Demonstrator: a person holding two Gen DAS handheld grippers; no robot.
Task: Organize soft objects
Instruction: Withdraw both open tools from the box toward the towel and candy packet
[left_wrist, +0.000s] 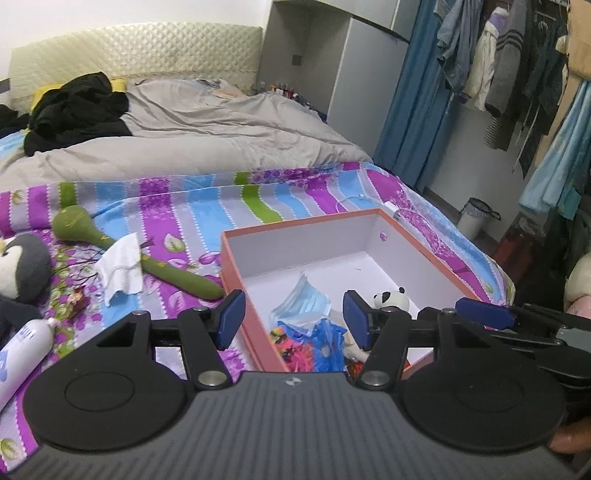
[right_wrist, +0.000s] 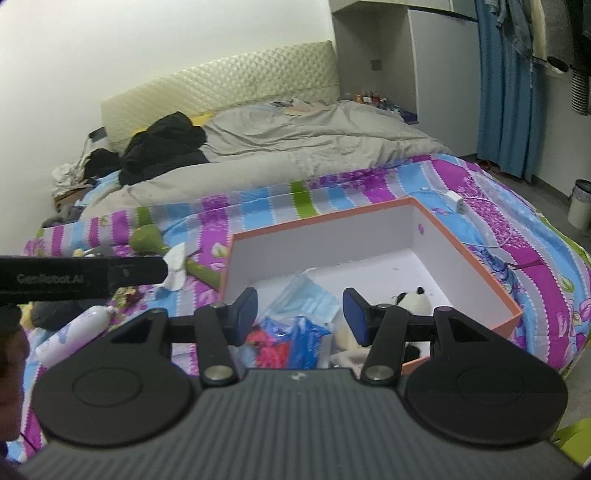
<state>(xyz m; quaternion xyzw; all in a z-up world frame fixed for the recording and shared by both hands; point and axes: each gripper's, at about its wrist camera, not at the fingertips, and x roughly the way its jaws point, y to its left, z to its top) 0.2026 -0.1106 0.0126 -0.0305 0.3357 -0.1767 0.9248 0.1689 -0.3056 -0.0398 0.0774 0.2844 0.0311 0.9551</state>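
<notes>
Soft stuff is partly sorted already: the orange box (left_wrist: 236, 273) on the striped bedsheet (left_wrist: 177, 199) holds a little panda plush (left_wrist: 391, 297), a blue face mask (left_wrist: 303, 299) and a crumpled blue and red bag thing (left_wrist: 306, 343), all bunched at the near end, with the far half of the box bare

Left out on the sheet, to the left of the box: a green stuffed mallet-looking toy (left_wrist: 85, 229), a white tissue (left_wrist: 120, 264) draped over its handle, a grey penguin plush (left_wrist: 18, 266) at the frame edge and a white bottle (left_wrist: 22, 347) that probably isn't part of the job. So roughly half done, judging by the count

The green toy is the obvious next pick. Its long axis runs diagonally across the sheet, fat round head pointing away to the upper left, thin handle end pointing at the box and nearly touching its near corner. The tissue would likely need lifting off first or it rides along

Left gripper (left_wrist: 293, 319) hangs over the box's near left wall, jaws spread, nothing between them. Right gripper (right_wrist: 299, 314) hovers over the box contents, also spread and empty. Neither is touching anything
</notes>
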